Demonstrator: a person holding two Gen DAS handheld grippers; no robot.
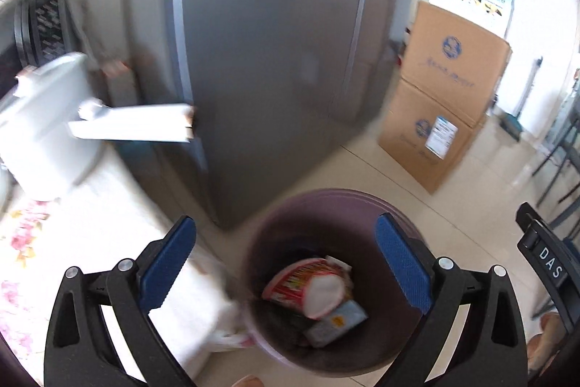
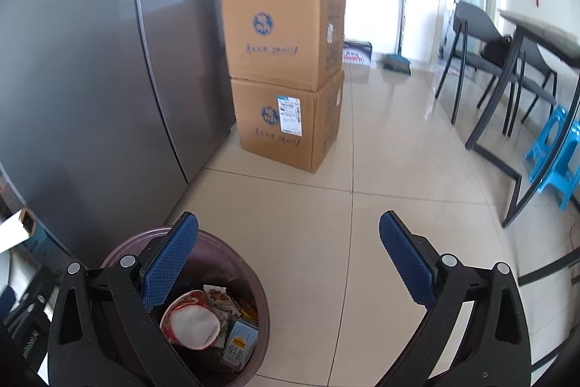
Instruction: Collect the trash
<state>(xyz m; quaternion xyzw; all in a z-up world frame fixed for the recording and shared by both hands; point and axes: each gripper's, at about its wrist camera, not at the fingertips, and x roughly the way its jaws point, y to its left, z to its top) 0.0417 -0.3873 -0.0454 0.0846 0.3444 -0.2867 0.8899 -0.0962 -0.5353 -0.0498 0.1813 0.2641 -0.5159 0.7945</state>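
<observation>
We look down past the big grey refrigerator [image 1: 261, 60] on the far left, with two stacked cardboard boxes [image 2: 286, 78] just beside it on the far side, parked against the wall and out of the walkway. Over on the right, chairs [image 2: 485, 60] and a blue stool [image 2: 554, 147] sit well apart from our work.

Down near us stands the round purple trash bin [image 1: 380, 343] on the tiled floor, just beside the fridge and a white cloth-covered counter [image 1: 94, 242], handy for dropping things in. Inside it lie the collected pieces: a red-and-white instant noodle cup [image 1: 308, 285] tipped on its side, and a small pale carton [image 1: 337, 318] next to it.

Our left gripper [image 1: 286, 260] hangs right above the bin mouth, fingers spread wide with nothing between them, as suits a release. Our right gripper [image 2: 290, 260] is also wide open and empty, over bare tiles to the bin's right.
</observation>
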